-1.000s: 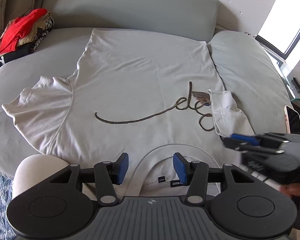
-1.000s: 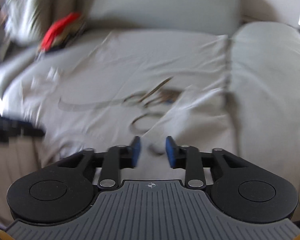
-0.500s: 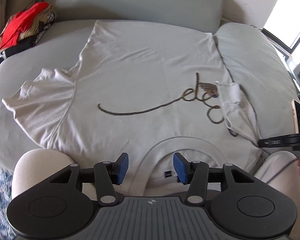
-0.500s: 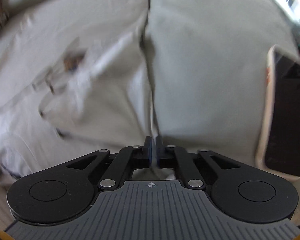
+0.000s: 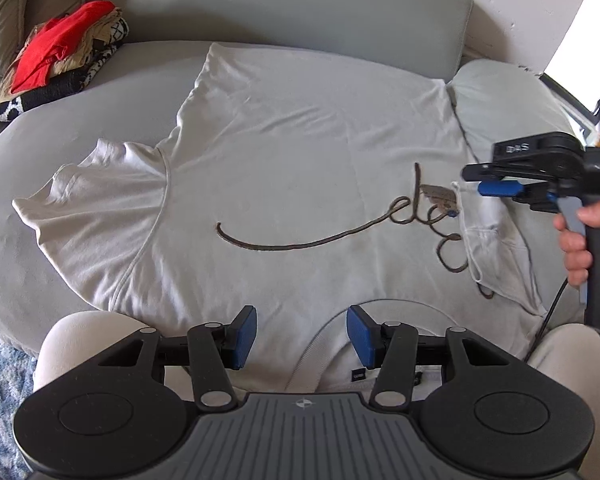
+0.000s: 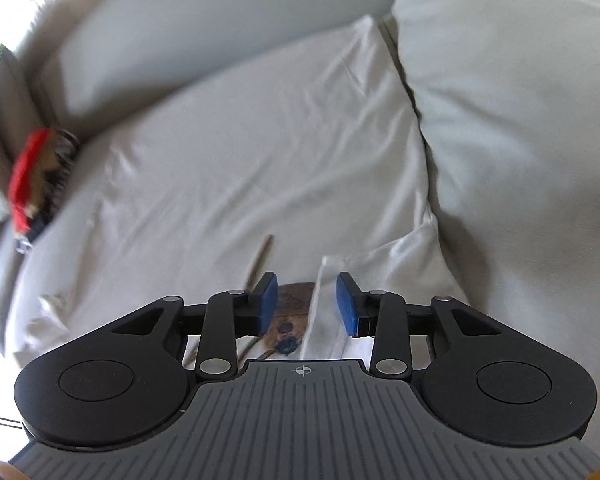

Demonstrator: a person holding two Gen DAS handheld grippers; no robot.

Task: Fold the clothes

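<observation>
Currently your right gripper point(image 6: 306, 300) tilts downward, fingers opening astride the folded sleeve edge point(image 6: 320, 300) of the white T-shirt point(image 5: 300, 152) spread on the sofa point(image 5: 300, 4); your left gripper point(image 5: 302, 334) hovers released over the collar point(image 5: 324, 344).

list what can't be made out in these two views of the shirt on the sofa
- Shirt, left wrist view: its near neckline is hidden behind the left tongs.
- Folded sleeve, left wrist view: the lettering beneath is covered, so the word cannot be read.
- Pile of clothes, right wrist view: blurred, items indistinguishable.
- Right tongs, opening over the sleeve edge: contact with cloth unclear.
</observation>
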